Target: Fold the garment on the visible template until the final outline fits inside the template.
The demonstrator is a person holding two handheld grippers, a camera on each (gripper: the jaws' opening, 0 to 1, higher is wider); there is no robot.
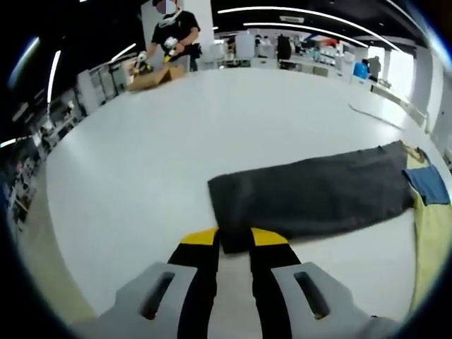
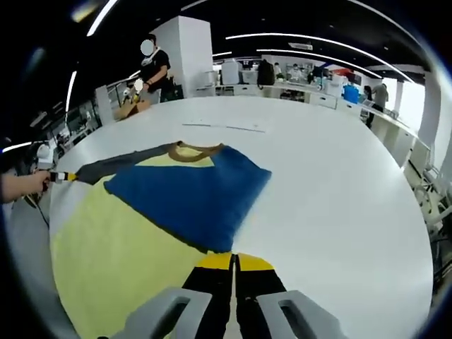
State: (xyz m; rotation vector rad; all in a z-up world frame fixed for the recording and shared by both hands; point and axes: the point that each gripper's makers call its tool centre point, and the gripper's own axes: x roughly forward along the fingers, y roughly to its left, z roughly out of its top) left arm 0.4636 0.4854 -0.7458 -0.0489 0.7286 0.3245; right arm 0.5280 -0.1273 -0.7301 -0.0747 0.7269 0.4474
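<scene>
Low, close, opposite ends of garment

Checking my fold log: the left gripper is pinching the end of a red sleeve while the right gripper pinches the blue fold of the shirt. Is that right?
Not quite: the sleeve is dark grey, not red, as the left gripper view shows. The rest stands: the left gripper is shut on the sleeve's end, and the right gripper pinches the blue fold of the shirt.

1. Table: large, white, rounded edge.
2. Garment: blue, yellow and dark grey, lying flat near the table's near edge.
3. Cardboard box: at the far edge.
</scene>
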